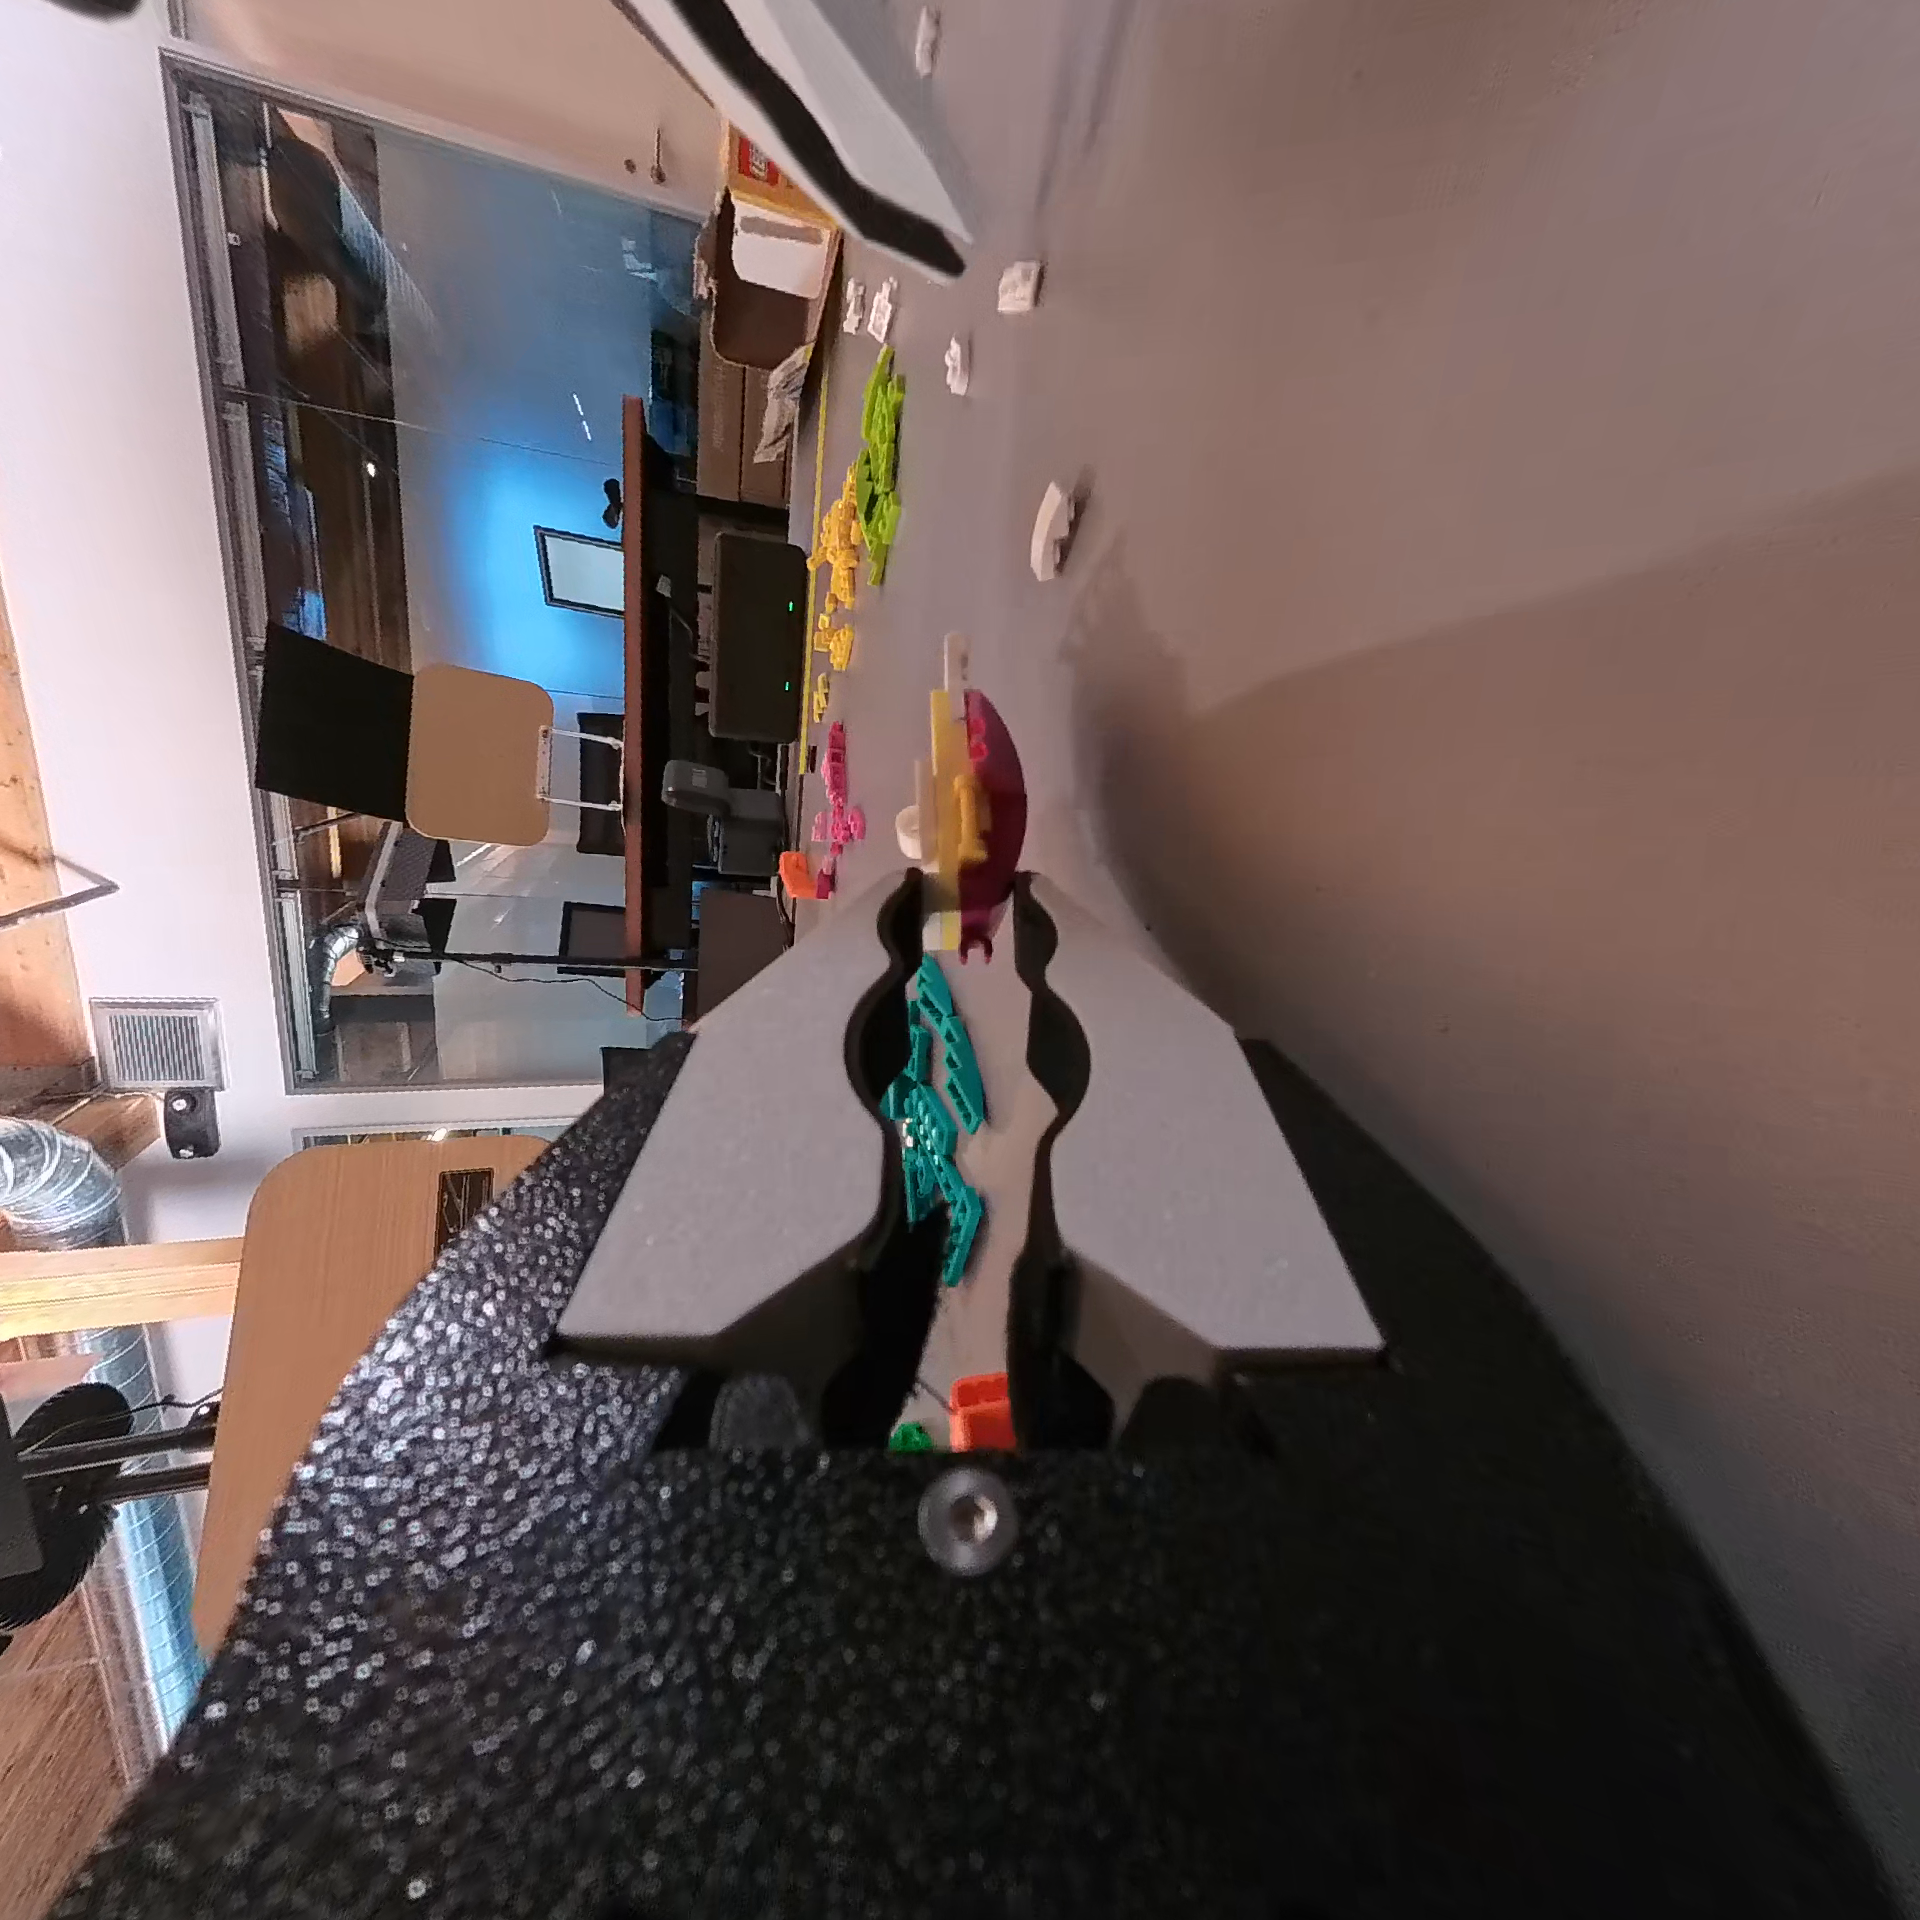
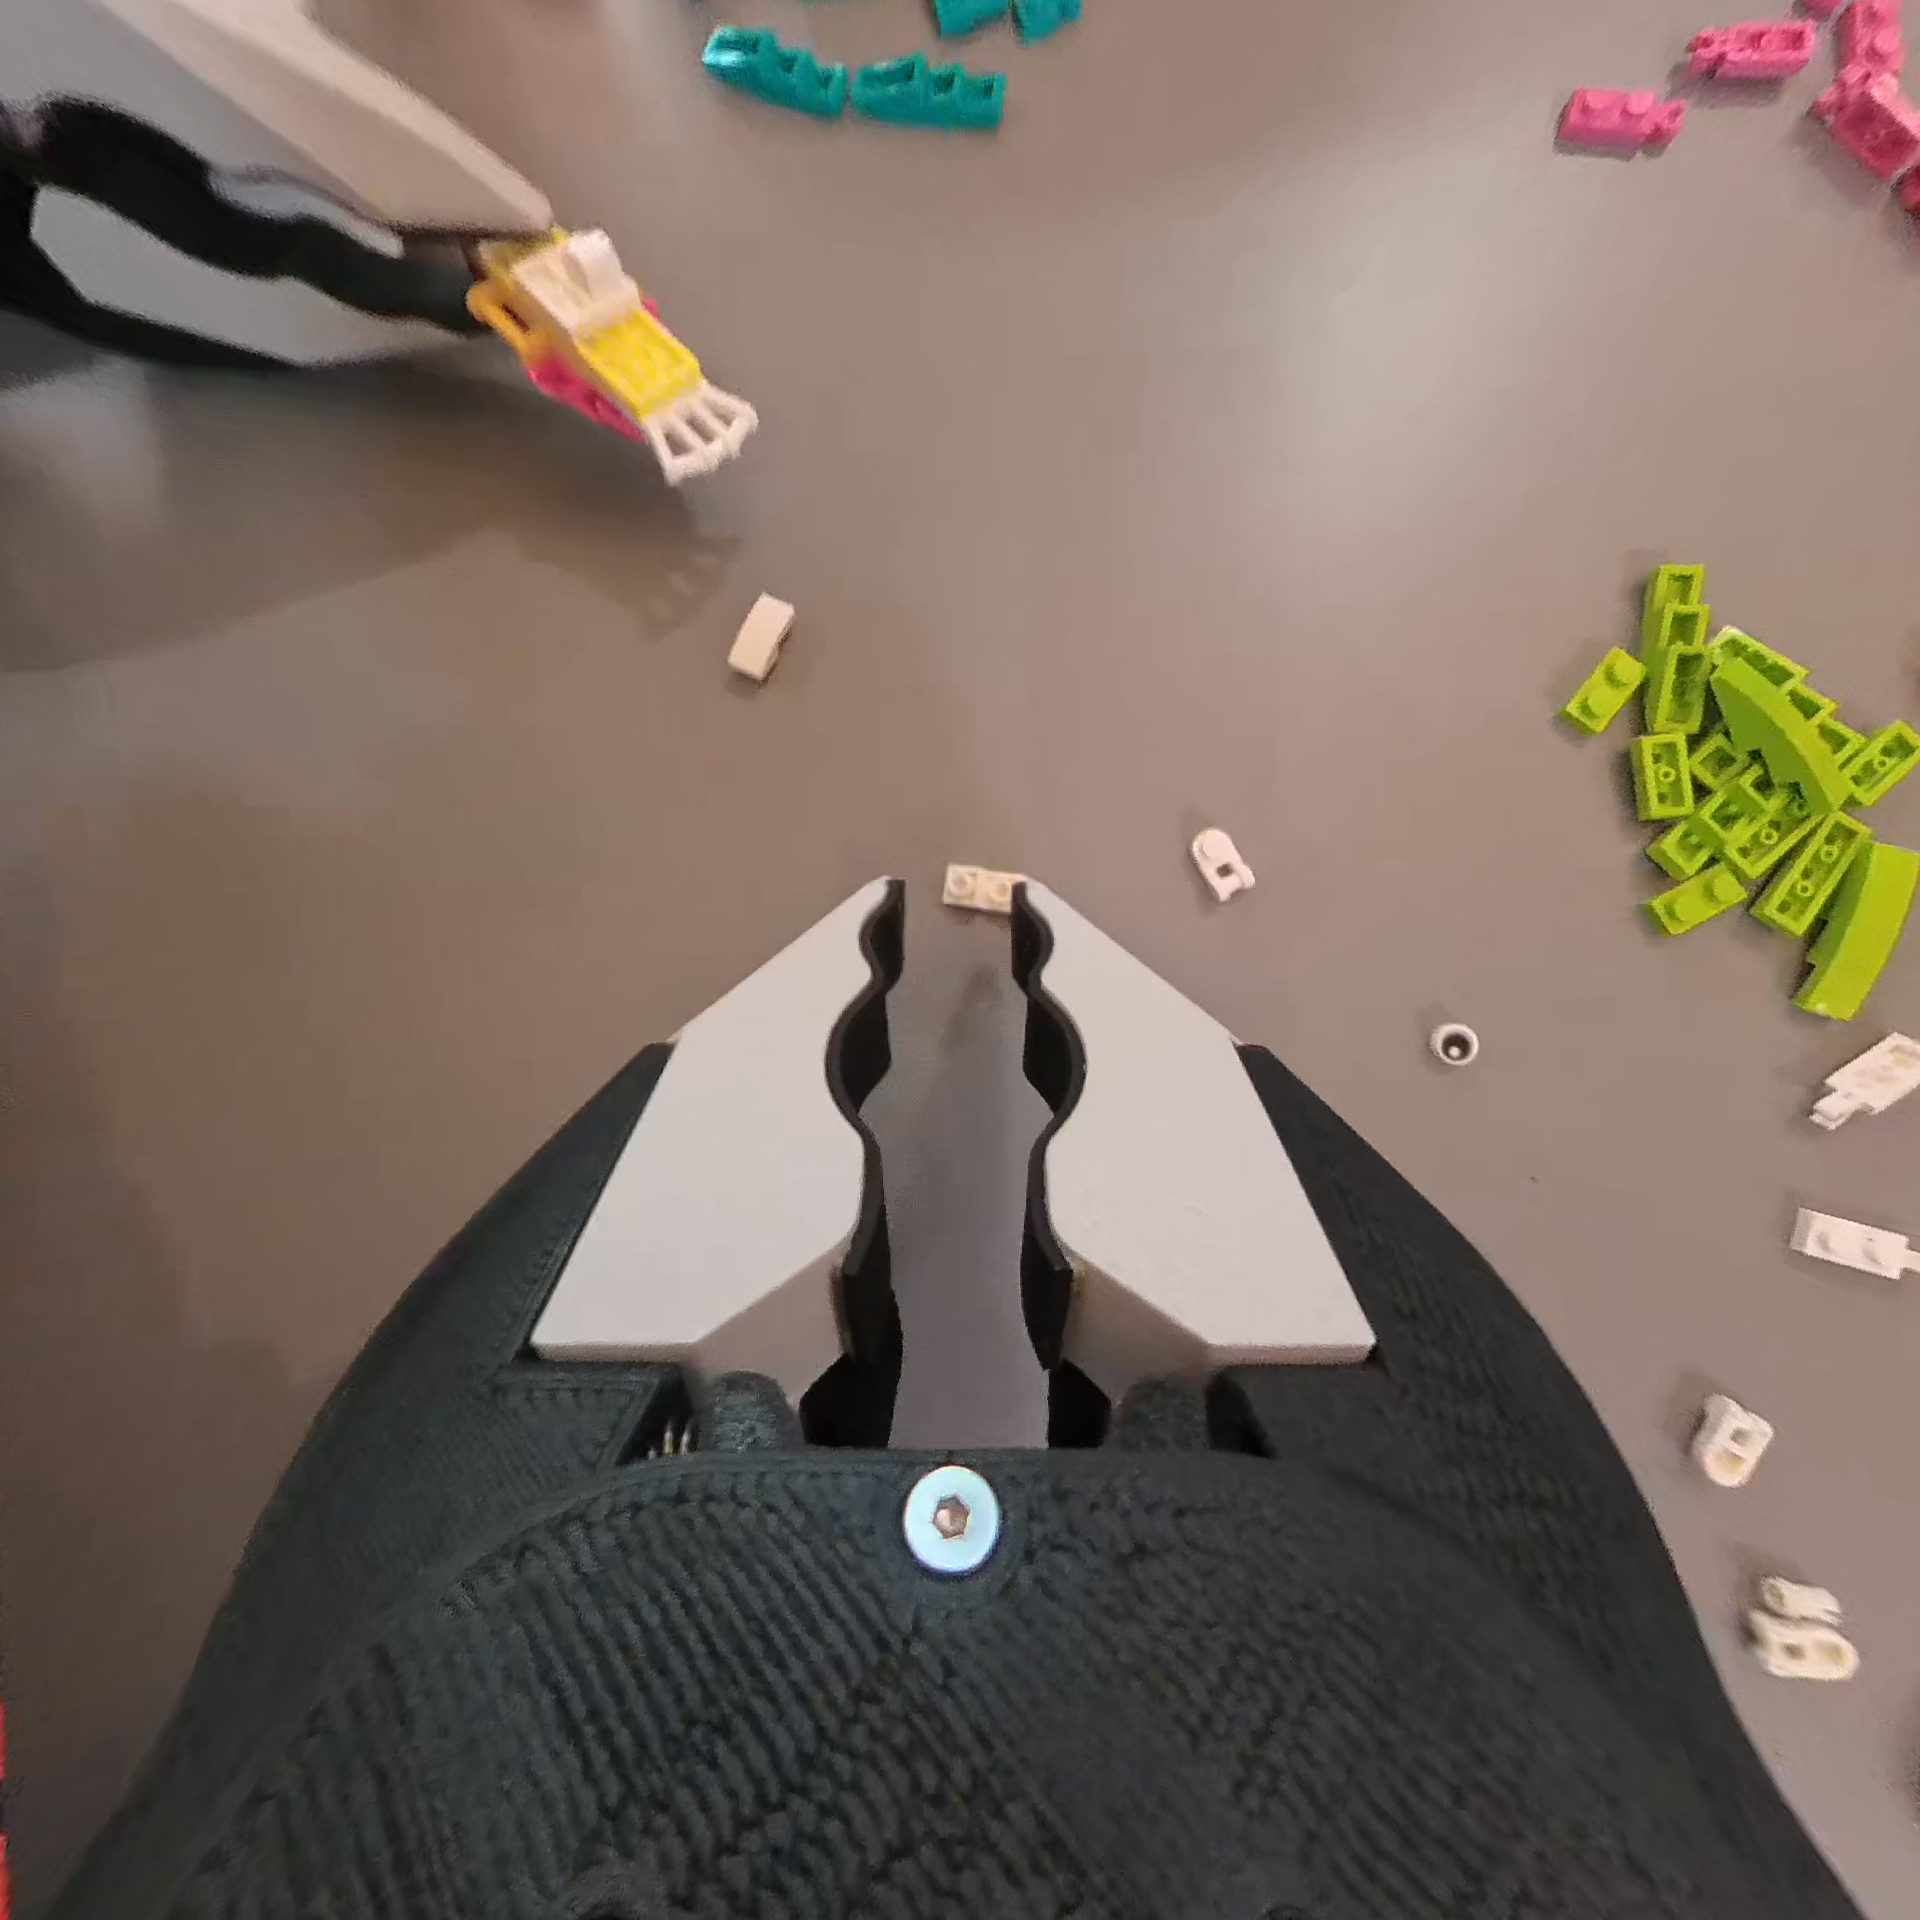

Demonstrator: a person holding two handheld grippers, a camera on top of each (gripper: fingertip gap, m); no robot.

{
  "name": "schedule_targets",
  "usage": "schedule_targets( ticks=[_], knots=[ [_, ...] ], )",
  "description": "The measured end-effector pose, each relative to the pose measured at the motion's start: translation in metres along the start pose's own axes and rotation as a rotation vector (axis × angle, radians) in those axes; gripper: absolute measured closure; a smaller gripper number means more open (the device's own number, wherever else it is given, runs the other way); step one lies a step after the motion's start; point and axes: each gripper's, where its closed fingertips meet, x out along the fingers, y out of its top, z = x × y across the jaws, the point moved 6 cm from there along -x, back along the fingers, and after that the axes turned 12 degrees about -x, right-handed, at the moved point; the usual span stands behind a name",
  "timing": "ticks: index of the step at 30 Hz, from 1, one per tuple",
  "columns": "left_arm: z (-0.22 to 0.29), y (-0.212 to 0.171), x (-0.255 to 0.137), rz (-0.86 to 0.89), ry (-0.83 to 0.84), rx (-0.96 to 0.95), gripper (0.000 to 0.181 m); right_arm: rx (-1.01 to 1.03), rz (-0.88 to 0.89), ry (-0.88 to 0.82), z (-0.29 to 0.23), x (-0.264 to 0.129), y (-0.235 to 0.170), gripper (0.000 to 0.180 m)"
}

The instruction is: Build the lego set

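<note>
My left gripper (image 1: 966,883) is shut on a small lego assembly (image 1: 987,790) of magenta, yellow and white parts and holds it above the grey table. In the right wrist view this gripper (image 2: 509,249) comes in from the upper left with the assembly (image 2: 623,358) sticking out of its tips. My right gripper (image 2: 956,894) is open and empty, low over the table. A small white two-stud plate (image 2: 979,890) lies flat just ahead of its tips, close to the right fingertip. A finger of the right gripper (image 1: 831,135) shows at the top of the left wrist view.
Loose bricks lie sorted by colour: a lime green pile (image 2: 1766,769) at right, pink ones (image 2: 1849,94) at far right, teal ones (image 2: 862,83) at the far edge. Several white pieces (image 2: 1725,1439) are scattered at right, and one curved white piece (image 2: 762,636) ahead. A cardboard box (image 1: 769,281) stands at the table's end. The gap from one gripper's tips to the other's is roughly 15 cm.
</note>
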Motion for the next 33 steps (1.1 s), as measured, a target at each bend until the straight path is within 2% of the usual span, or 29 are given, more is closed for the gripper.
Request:
schedule_targets(
  ticks=[4,8,11,14,19,22,25,27,30,33],
  knots=[
    [0.000,0.000,0.000,0.000,-0.002,0.000,0.166,0.036,-0.053,-0.024,0.001,0.009,-0.003,0.151],
    [0.001,0.000,0.000,0.000,-0.005,0.000,0.166,-0.017,-0.080,-0.052,0.001,0.013,-0.003,0.157],
    [0.001,0.001,0.000,0.001,-0.006,0.000,0.166,-0.159,-0.163,-0.075,-0.001,0.011,-0.001,0.161],
    [0.001,0.001,0.000,0.004,-0.007,0.001,0.166,-0.364,-0.421,0.011,-0.011,0.002,-0.005,0.165],
    [0.001,0.002,0.000,0.004,-0.008,0.001,0.166,-0.357,-1.023,0.293,-0.028,-0.017,-0.024,0.165],
    [0.001,0.002,0.000,0.003,-0.006,0.002,0.166,-0.401,-1.137,0.352,-0.034,-0.006,-0.019,0.165],
    [0.001,0.002,-0.001,0.005,-0.004,0.000,0.166,-0.407,-1.085,0.341,-0.036,0.006,-0.011,0.164],
    [0.001,0.003,-0.002,0.009,-0.005,0.002,0.166,-0.347,-0.977,0.273,-0.033,0.003,-0.007,0.150],
    [0.002,0.004,-0.003,0.016,-0.003,0.002,0.166,-0.101,-0.640,0.102,-0.029,-0.014,-0.006,0.146],
    [0.002,0.004,-0.003,0.022,-0.004,0.003,0.166,0.209,-0.287,-0.098,-0.035,-0.030,-0.025,0.148]
  ],
)
